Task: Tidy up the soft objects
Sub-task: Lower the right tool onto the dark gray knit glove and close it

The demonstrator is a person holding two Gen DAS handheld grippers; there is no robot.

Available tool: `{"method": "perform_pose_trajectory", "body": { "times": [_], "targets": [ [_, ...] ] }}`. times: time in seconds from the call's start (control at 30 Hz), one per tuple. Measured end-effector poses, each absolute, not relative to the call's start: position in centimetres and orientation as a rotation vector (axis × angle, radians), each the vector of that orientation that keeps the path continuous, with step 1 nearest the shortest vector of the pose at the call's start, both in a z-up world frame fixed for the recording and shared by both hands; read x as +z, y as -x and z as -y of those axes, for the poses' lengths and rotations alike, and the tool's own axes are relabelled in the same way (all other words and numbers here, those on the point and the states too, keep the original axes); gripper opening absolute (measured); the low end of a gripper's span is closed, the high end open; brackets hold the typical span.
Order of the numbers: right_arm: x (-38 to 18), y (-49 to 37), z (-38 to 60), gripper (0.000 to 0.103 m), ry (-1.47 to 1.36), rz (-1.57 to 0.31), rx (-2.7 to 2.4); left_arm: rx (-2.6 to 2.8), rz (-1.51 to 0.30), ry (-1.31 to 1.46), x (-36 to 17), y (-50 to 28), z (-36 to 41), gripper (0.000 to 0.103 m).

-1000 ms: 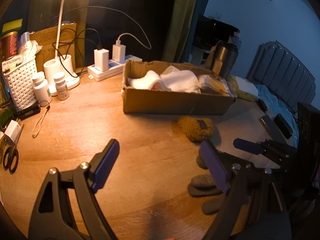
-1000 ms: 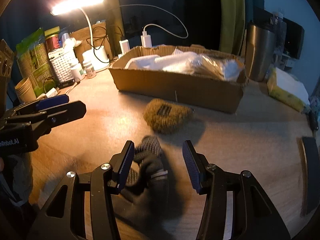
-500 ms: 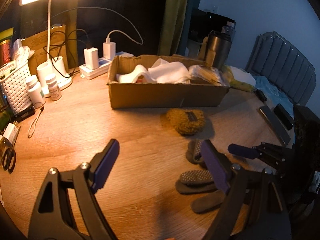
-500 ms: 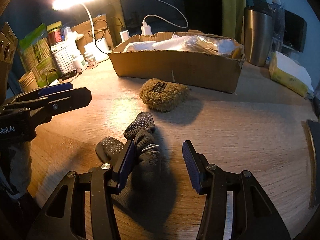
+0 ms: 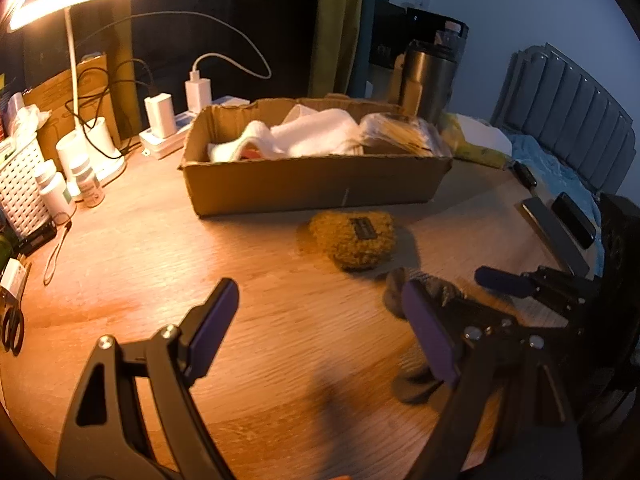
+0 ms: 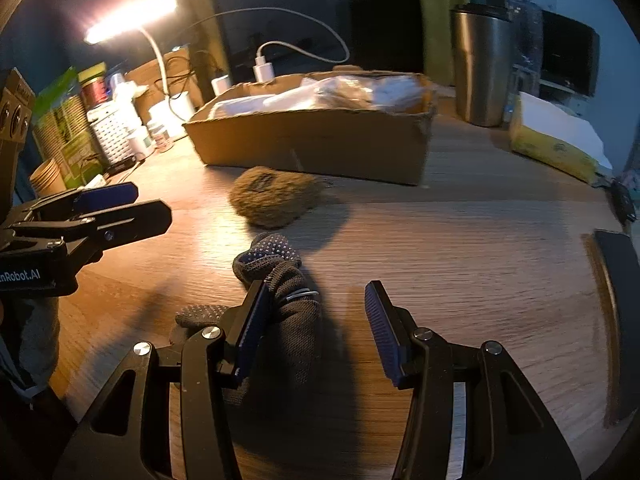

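Stowed: white cloths in your cardboard box (image 5: 312, 184). Outstanding on the counter (image 5: 160, 248): dark grippy socks (image 6: 288, 292) between your right gripper's (image 6: 316, 332) spread fingers, ungrasped; fuzzy brown pouch (image 5: 354, 240) just before the box. Left gripper (image 5: 320, 328): fingers apart, empty.

Dark socks (image 5: 416, 384) partly hidden behind finger, brown pouch (image 6: 272, 196) perhaps motion-blurred

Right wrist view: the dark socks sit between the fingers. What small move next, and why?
Probably ease the right gripper forward and close it on the dark socks. It is open, the bundle lies on the table against its left finger, and the cardboard box waits beyond.
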State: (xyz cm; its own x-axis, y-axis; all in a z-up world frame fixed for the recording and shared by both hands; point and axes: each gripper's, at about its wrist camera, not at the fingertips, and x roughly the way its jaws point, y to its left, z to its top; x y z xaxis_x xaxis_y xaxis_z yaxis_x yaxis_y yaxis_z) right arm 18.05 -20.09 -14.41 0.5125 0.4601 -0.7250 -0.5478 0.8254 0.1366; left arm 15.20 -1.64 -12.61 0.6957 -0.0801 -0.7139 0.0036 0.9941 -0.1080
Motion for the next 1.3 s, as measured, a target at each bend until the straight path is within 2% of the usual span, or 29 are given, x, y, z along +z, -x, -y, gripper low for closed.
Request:
{"method": "perform_pose_trajectory", "body": {
  "times": [0.57, 1.17, 1.23, 1.3],
  "targets": [
    [-14.0, -20.8, 24.7, 0.053, 0.097, -0.835, 0.523, -0.046, -0.835, 0.095, -13.4, -19.4, 3.7, 0.085],
    [-14.4, -23.9, 25.6, 0.052, 0.044, -0.877, 0.58, -0.034, -0.941, 0.094, -17.0, -24.4, 4.3, 0.085],
    [-14.5, -23.6, 25.3, 0.049, 0.059, -0.886, 0.6, -0.041, -0.941, 0.087, -17.2, -24.5, 4.5, 0.085],
    [-14.6, -23.4, 24.9, 0.042, 0.073, -0.89, 0.611, -0.056, -0.939, 0.079, -17.2, -24.5, 4.8, 0.084]
  ]
}}
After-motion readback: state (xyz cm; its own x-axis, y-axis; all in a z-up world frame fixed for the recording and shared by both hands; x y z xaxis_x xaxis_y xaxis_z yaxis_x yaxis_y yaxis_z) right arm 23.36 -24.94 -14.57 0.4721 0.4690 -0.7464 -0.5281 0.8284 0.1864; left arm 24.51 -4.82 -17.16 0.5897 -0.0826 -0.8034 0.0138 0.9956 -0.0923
